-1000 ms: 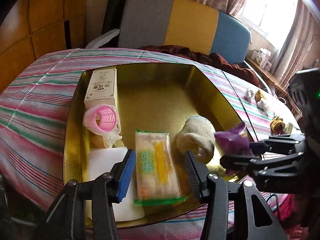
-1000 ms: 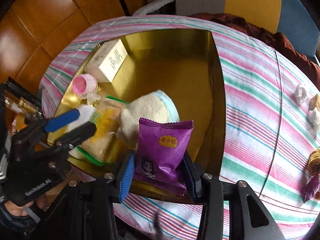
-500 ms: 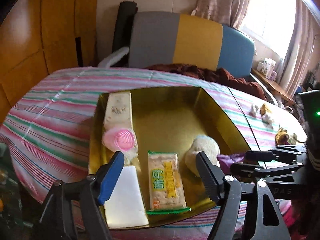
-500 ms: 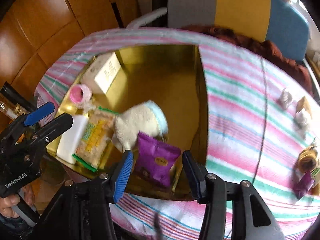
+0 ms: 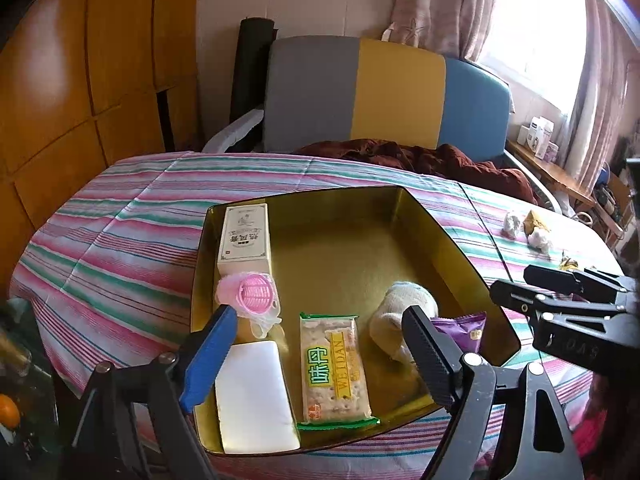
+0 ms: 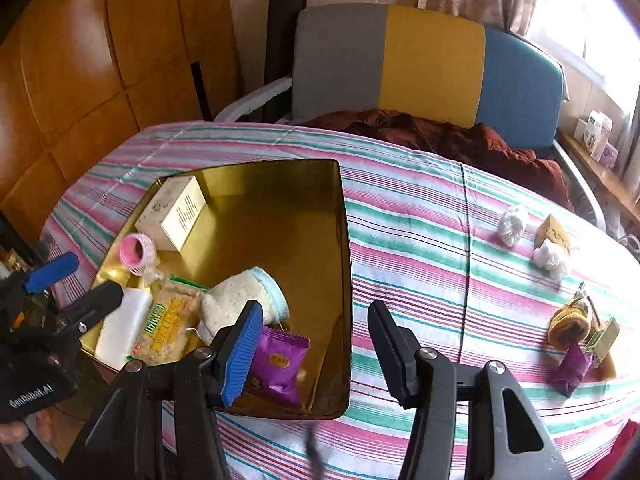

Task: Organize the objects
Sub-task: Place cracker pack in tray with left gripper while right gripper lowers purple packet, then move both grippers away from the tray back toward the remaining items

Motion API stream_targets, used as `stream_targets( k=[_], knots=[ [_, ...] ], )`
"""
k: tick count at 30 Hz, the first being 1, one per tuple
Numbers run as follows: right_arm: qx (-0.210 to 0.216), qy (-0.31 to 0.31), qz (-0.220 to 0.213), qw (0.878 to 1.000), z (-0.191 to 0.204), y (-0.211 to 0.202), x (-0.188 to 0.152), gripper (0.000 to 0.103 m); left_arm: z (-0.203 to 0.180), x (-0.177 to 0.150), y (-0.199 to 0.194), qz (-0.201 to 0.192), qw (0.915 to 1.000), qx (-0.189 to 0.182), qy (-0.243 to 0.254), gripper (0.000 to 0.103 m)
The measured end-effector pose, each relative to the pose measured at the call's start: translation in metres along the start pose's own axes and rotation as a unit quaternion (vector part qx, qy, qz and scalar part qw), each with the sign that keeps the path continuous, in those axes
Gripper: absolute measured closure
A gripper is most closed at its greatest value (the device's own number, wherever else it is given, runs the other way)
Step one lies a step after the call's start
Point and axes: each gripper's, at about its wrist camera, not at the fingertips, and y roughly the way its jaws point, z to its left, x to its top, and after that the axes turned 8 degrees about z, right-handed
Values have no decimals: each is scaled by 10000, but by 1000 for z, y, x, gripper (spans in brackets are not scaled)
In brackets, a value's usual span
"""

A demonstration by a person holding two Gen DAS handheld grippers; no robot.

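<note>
A gold tray (image 5: 304, 197) (image 6: 256, 165) on the striped cloth holds a cream box (image 5: 244, 236), a pink ribbed cup (image 5: 256, 293), a white block (image 5: 252, 396), a cracker packet (image 5: 336, 368) (image 6: 168, 322), a rolled sock (image 6: 244, 300) and a purple snack packet (image 6: 278, 362) (image 5: 466, 330). My left gripper (image 5: 320, 316) hovers over the tray's near edge, its jaws opening with nothing pressed between them. My right gripper (image 6: 316, 312) hangs above the tray's near right corner, its jaws also opening, and the purple packet lies loose beside the blue finger (image 6: 242, 344).
On the cloth right of the tray lie two white wrapped lumps (image 6: 512, 222), a tan piece (image 6: 554, 234), a brown-yellow bundle (image 6: 568, 322) and another purple packet (image 6: 570, 368). A dark red garment (image 6: 460, 136) and a grey, yellow and blue chair stand behind the table.
The left jaws widened off the cracker packet and that gripper rose. The right jaws let go of the purple packet, which now lies in the tray, and that gripper lifted back.
</note>
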Motion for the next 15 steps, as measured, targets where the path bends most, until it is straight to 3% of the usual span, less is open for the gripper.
stream_targets(
  k=[3,7,10,15],
  knots=[
    [248,54,-49,9997,-5,-3,-1,47,-4,-1,-1,-20,10000,-9,84,16],
    [212,48,-109,9997,-7,-3,-2,46,-11,-1,-3,-26,9998,-23,196,16],
    [215,140,-111,9996,-14,-4,-3,39,-14,-1,-2,-10,9997,-49,252,16],
    [175,361,-77,9992,-30,-2,-6,38,-20,-2,-3,-14,9994,-111,342,16]
  ],
)
